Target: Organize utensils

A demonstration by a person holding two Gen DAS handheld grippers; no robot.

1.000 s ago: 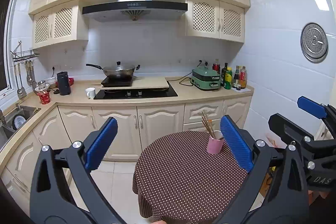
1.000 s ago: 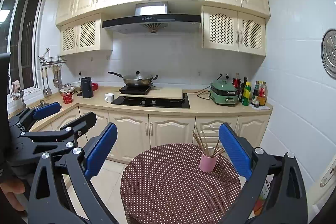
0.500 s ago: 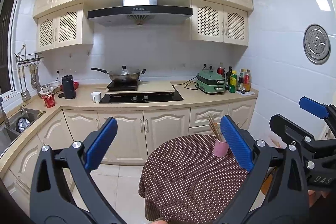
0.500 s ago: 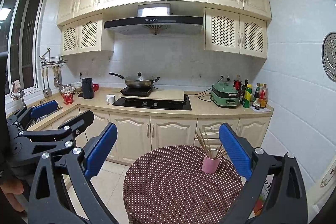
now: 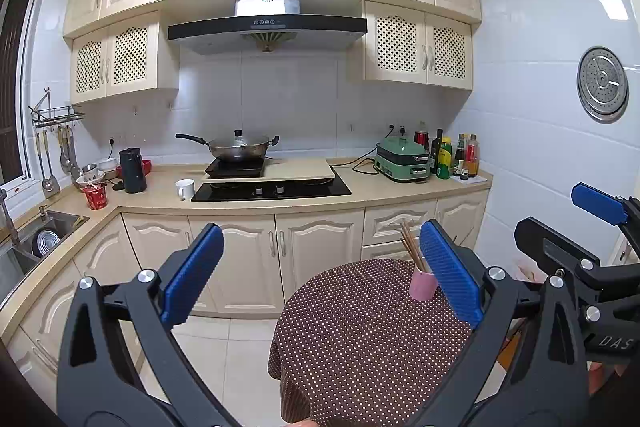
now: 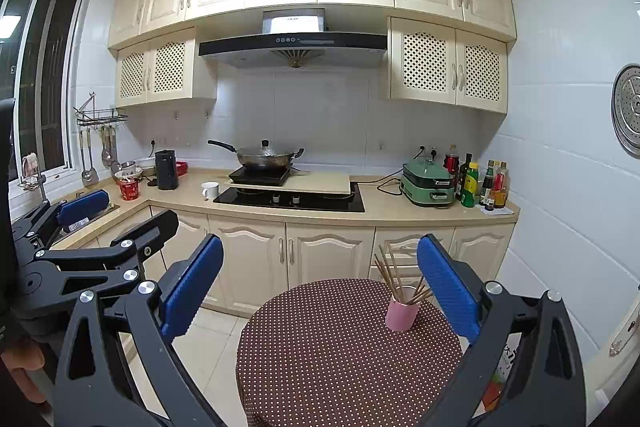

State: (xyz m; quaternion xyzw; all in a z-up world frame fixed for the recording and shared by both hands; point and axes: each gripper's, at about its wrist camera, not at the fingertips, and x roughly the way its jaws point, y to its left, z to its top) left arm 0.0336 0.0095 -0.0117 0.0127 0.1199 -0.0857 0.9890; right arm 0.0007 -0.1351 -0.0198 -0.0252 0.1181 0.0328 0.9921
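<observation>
Both claws are spread wide and hold nothing: the left claw [image 5: 320, 275] and the right claw [image 6: 320, 279] hang in the air, well short of the round counter [image 6: 332, 347] with its dotted brown cloth. From the right wrist view the left claw shows at the far left, low and beside its partner. The task's things, a bunch of chopsticks [image 6: 390, 273], stand fanned and tilted in a pink cup [image 6: 401, 311] near the far right edge of that counter; in the left wrist view the cup [image 5: 422, 285] is partly hidden behind the claw's right finger. Nothing else lies on the cloth. Farther out run the kitchen cabinets, a wok [image 6: 266, 157] on the stove and a white mug [image 6: 210, 190]. The risk, as I judge it, lies in the cup: it looks light and top-heavy, so a claw coming in from the side could tip it or push it off the nearby edge, and the loose sticks could scatter if only some are pinched.
</observation>
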